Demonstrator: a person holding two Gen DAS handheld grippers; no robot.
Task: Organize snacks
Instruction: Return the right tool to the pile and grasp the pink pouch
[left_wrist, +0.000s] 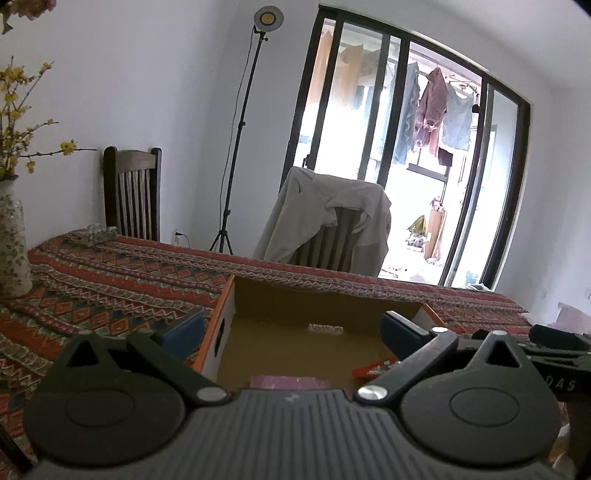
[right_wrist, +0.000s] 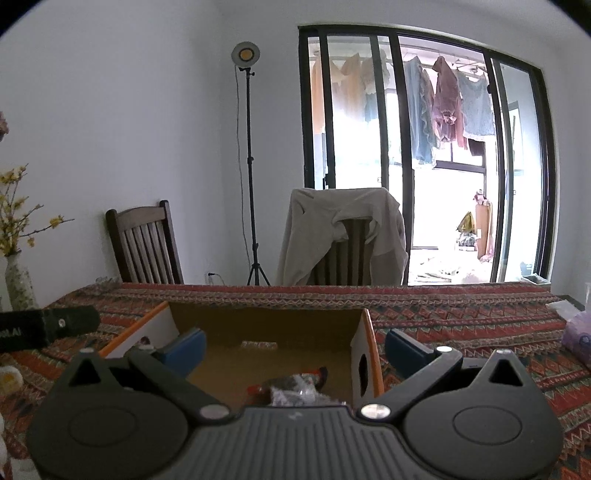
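An open cardboard box with orange-edged white outer walls sits on the patterned tablecloth. My left gripper hangs open over it, one blue pad outside the left wall and one over the right side, nothing between them. Inside the box lie a purple packet and a red packet, both partly hidden by the gripper body. In the right wrist view the same box holds a clear wrapped snack with red ends. My right gripper is open, straddling the box's right wall.
A glass vase with yellow flowers stands at the table's left. Two wooden chairs sit behind the table, one draped with a beige jacket. A light stand is by the wall. A purple packet lies at the right.
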